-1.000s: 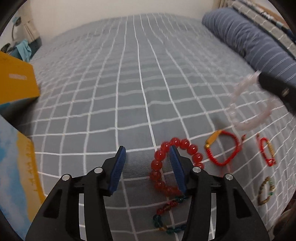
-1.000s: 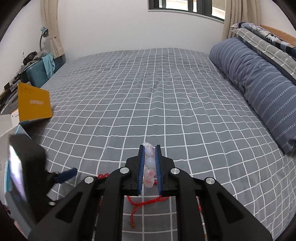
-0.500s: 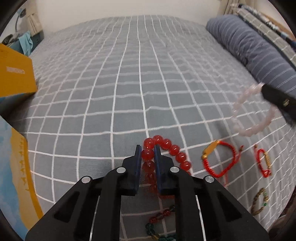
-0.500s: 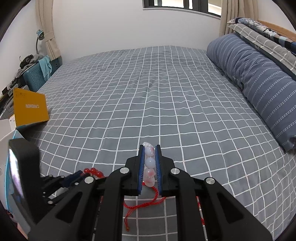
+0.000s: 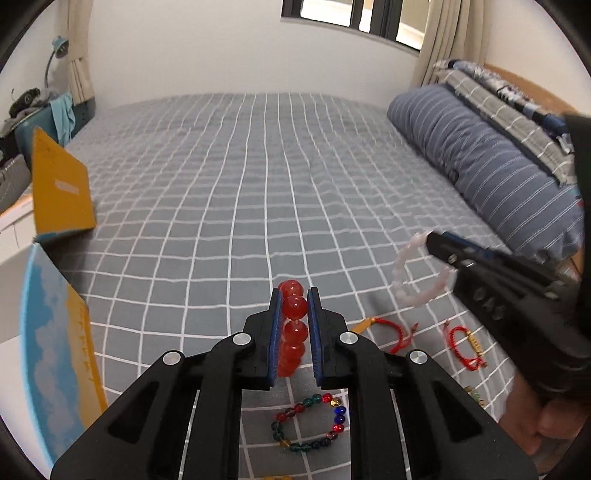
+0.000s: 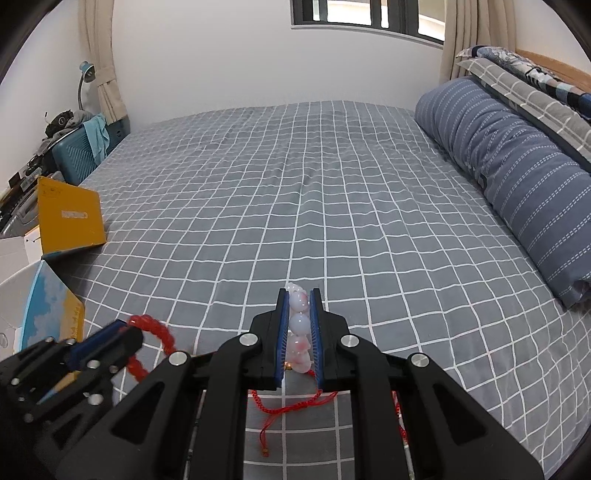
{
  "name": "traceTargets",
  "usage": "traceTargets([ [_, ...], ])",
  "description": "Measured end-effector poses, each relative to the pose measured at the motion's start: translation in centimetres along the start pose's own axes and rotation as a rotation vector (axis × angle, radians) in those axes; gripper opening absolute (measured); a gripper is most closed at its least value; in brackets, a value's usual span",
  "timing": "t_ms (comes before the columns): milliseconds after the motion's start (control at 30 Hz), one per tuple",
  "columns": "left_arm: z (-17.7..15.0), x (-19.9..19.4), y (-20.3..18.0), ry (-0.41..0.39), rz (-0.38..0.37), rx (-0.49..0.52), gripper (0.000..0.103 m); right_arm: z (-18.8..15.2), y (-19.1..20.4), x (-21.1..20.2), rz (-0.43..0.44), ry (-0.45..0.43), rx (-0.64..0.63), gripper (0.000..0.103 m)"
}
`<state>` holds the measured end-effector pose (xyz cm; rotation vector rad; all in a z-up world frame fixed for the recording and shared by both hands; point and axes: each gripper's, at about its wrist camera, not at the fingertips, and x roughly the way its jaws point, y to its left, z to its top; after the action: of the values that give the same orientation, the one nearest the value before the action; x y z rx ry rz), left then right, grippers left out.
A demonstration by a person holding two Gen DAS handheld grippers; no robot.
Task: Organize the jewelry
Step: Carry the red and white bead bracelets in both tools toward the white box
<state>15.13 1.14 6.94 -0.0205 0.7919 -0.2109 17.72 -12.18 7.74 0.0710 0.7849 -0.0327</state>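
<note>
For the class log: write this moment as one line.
left gripper: shut on red beads | right gripper: shut on pink beads | both off bed

red bead bracelet (image 5: 293, 325) | lifted off bed; pink bead bracelet (image 6: 298, 330) | lifted

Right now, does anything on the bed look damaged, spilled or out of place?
Nothing looks damaged. Loose bracelets lie scattered on the bed: a multicolored one and two red cord ones.

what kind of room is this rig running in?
Most likely a home bedroom: a bed with a grey checked sheet serves as the work surface, a striped bolster pillow lies along its right side, and a curtained window and desk lamp stand behind.
</note>
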Motion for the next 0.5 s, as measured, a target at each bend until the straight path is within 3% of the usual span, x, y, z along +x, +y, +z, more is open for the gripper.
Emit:
traceTargets([
  [333, 0.5, -5.5, 1.1, -0.104, 0.05, -0.008, 0.013, -0.3, 2.2, -2.3, -0.013, -0.051, -0.029, 0.011],
  [500, 0.6, -6.5, 2.5, -0.117, 0.075, -0.034, 0.013, -0.6, 3.9, -3.7, 0.004, -0.074, -0.051, 0.011],
])
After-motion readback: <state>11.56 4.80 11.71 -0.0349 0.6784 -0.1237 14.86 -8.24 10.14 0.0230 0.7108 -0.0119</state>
